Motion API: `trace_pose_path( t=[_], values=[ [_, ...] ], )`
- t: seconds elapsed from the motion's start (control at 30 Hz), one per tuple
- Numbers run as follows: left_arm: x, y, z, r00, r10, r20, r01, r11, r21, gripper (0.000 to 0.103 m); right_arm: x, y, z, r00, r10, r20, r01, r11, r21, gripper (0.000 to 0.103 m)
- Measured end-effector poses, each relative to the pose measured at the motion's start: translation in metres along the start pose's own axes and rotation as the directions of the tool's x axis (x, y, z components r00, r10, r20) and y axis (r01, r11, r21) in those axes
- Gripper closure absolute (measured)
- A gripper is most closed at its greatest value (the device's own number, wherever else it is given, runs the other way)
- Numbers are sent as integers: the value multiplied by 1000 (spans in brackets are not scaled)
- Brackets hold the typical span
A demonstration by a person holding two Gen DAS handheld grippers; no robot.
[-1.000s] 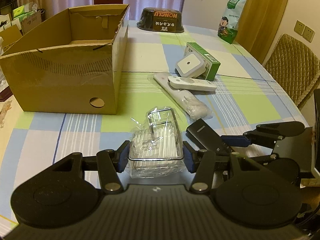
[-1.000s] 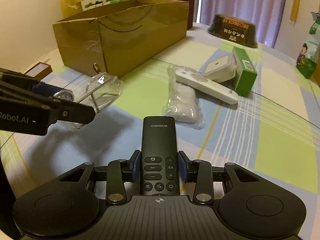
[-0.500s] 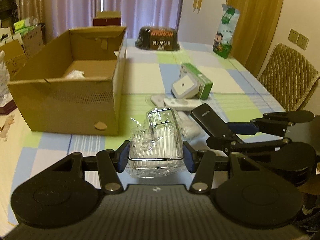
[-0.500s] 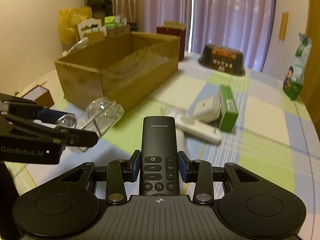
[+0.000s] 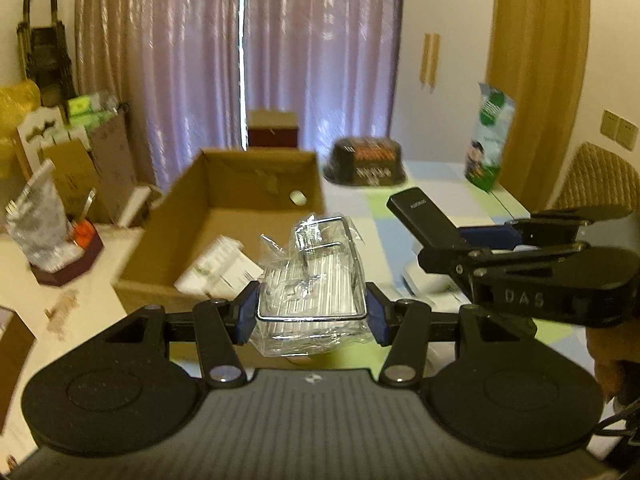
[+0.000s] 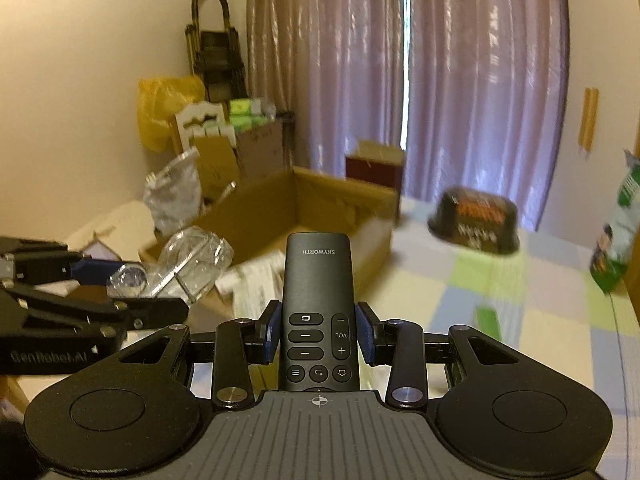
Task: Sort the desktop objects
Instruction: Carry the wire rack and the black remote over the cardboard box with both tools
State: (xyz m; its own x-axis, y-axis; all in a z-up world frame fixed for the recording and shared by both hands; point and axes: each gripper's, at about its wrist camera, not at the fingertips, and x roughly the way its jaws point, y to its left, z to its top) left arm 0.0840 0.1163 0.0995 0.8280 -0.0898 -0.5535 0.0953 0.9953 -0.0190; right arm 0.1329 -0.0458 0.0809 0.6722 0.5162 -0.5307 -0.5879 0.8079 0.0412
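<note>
Left tool [image 5: 311, 312]: clenched on a plastic-wrapped wire rack [image 5: 310, 280], blue pads pressing both its sides; sits at lower centre of the left wrist frame. In the right wrist frame it shows at the left edge [image 6: 132, 292], seen side-on.

Wrapped rack: held off the tabletop, level, its clear film crinkled; in the left wrist frame it overlaps the near right corner of the cardboard box [image 5: 224, 216]. In the right wrist frame [image 6: 188, 264] it sits left of centre, in front of the box's near end.

Right tool [image 6: 318, 336]: grasping a black remote control [image 6: 318, 304] by its lower half, button face up, pads tight on both long edges. In the left wrist frame the tool enters from the right edge [image 5: 472, 244], the remote [image 5: 424, 220] sticking out up and to the left.

Remote: raised, pointing toward the box in the right wrist frame; brand lettering reads upside down at its far end.

Cardboard box: open-topped, centre-left in both frames [image 6: 320, 208]; white printed packets [image 5: 220, 268] lie inside on its floor.

Tabletop [image 6: 540, 320]: checked cloth in blue, green and cream, lower right of the right wrist frame.

Other items: dark bowl-shaped package [image 5: 366, 162] at the far end, centre right; green and white snack bag [image 5: 488, 140] standing to its right; woven chair back [image 5: 596, 184] at the right edge.

Focus: both frames blurred, small objects below the right tool unclear.
</note>
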Motion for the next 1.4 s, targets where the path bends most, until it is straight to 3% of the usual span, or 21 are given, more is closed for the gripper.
trace_pose_path(
  t=[0.17,0.37,0.87,1.4],
  values=[
    [8,30,29,998,37,41,-37,999,-9,54,25,12,42,999,28,26,-28,1000,-10,65],
    [26,59,50,995,79,57,-80,997,8,54,55,24,71,998,54,31,-54,998,-22,65],
    [73,86,40,995,100,-2,-100,995,20,54,113,25,64,997,78,-27,-78,997,4,65],
    [98,93,35,995,100,-26,-99,994,38,54,137,18,60,996,77,-46,-76,996,36,65]
  ],
)
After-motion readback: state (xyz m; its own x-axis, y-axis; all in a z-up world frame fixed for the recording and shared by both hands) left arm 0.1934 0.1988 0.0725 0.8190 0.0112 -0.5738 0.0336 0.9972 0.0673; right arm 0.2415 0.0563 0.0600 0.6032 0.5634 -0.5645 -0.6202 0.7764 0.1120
